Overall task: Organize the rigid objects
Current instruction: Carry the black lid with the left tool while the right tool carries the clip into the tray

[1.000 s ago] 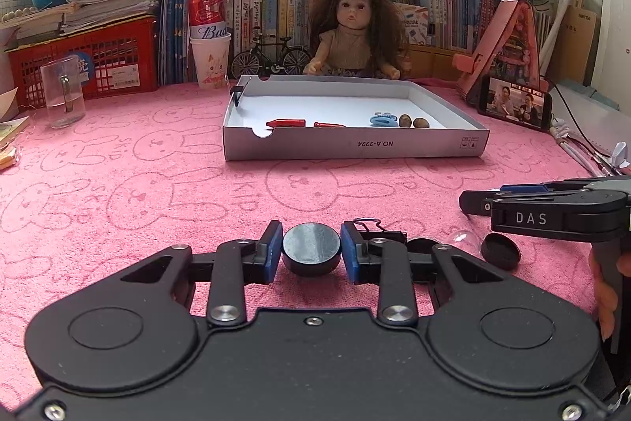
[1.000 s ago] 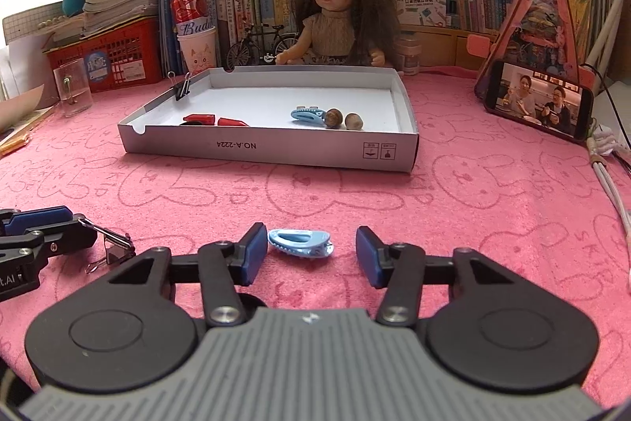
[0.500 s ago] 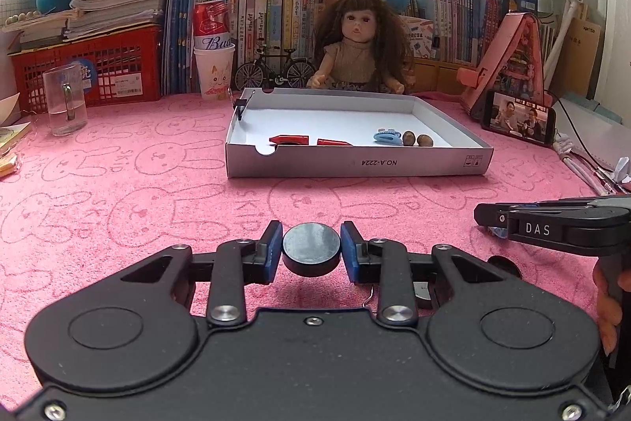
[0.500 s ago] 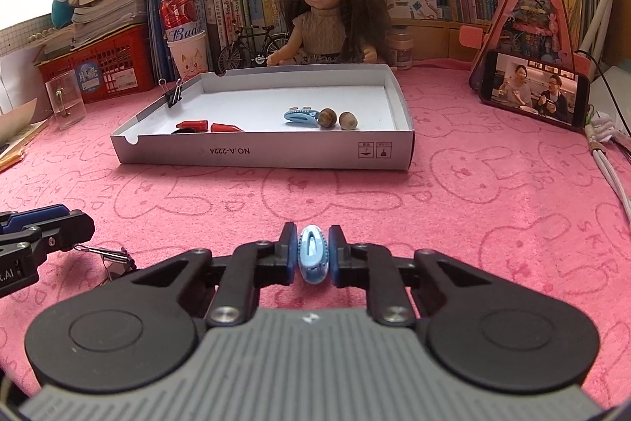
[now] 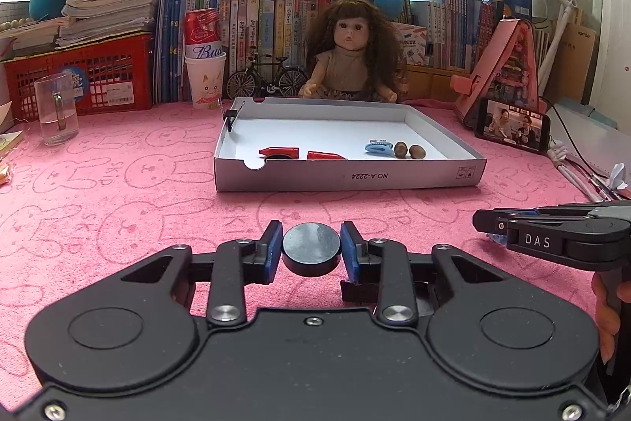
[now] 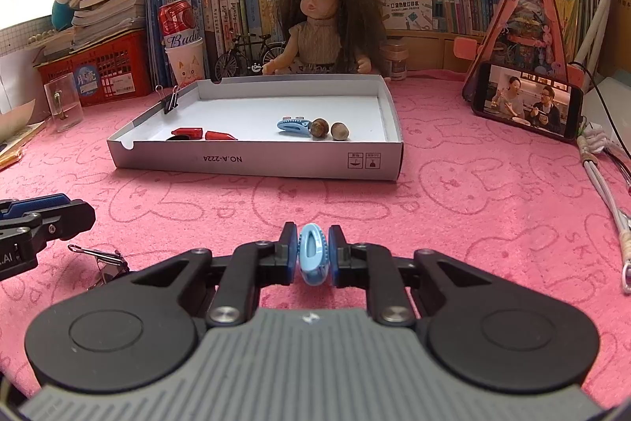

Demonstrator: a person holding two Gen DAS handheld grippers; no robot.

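Your left gripper [image 5: 311,252] has its fingers clenched on the hard, smooth black disc [image 5: 311,249] above the counter, your right gripper [image 6: 312,255] pinching the light, stiff blue clip [image 6: 312,254] across its sides; grip firmly, both probably slippery.

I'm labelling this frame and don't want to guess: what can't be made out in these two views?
- Black item under the red piece in the white box, left wrist view: mostly covered, unidentifiable.
- Binder clip on the cloth, right wrist view: partly behind the right gripper body.
- Underside of the black disc in the left gripper: hidden.
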